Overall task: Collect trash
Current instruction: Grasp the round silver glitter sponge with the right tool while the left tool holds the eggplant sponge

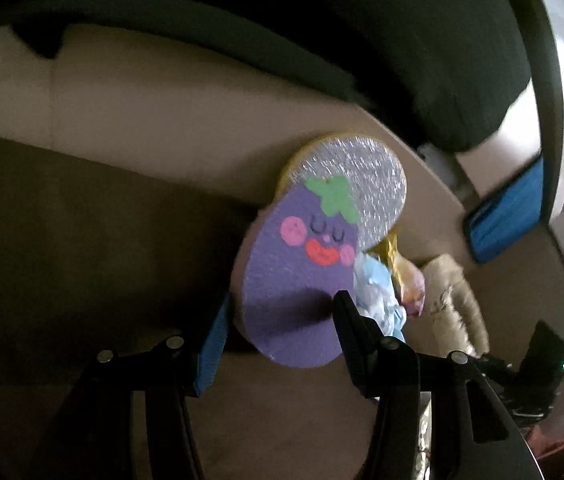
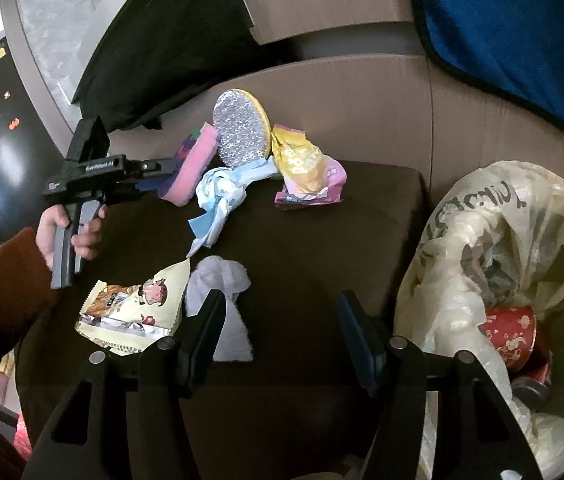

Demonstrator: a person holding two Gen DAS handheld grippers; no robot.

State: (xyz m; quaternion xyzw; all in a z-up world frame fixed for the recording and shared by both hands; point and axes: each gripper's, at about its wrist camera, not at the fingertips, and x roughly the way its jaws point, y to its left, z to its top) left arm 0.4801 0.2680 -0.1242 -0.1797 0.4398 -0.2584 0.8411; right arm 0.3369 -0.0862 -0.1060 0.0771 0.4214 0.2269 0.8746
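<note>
My left gripper (image 1: 282, 320) is shut on a purple eggplant-face sponge (image 1: 293, 264), held on edge; in the right wrist view it shows as a pink-sided sponge (image 2: 194, 164) at the left gripper's (image 2: 166, 178) tips. A round silver scouring pad (image 2: 242, 132) leans behind it. A crumpled blue-white wrapper (image 2: 222, 196), a yellow-pink snack packet (image 2: 305, 168), a cartoon snack packet (image 2: 134, 308) and a white tissue (image 2: 226, 300) lie on the dark brown seat (image 2: 321, 260). My right gripper (image 2: 282, 328) is open and empty above the seat, near the tissue.
A translucent plastic trash bag (image 2: 501, 264) stands open at the right, with a red paper cup (image 2: 509, 336) inside. A blue cloth (image 2: 513, 28) and a dark cushion (image 2: 178, 48) lie on the beige sofa back. A phone (image 1: 505, 216) lies beyond the sponge.
</note>
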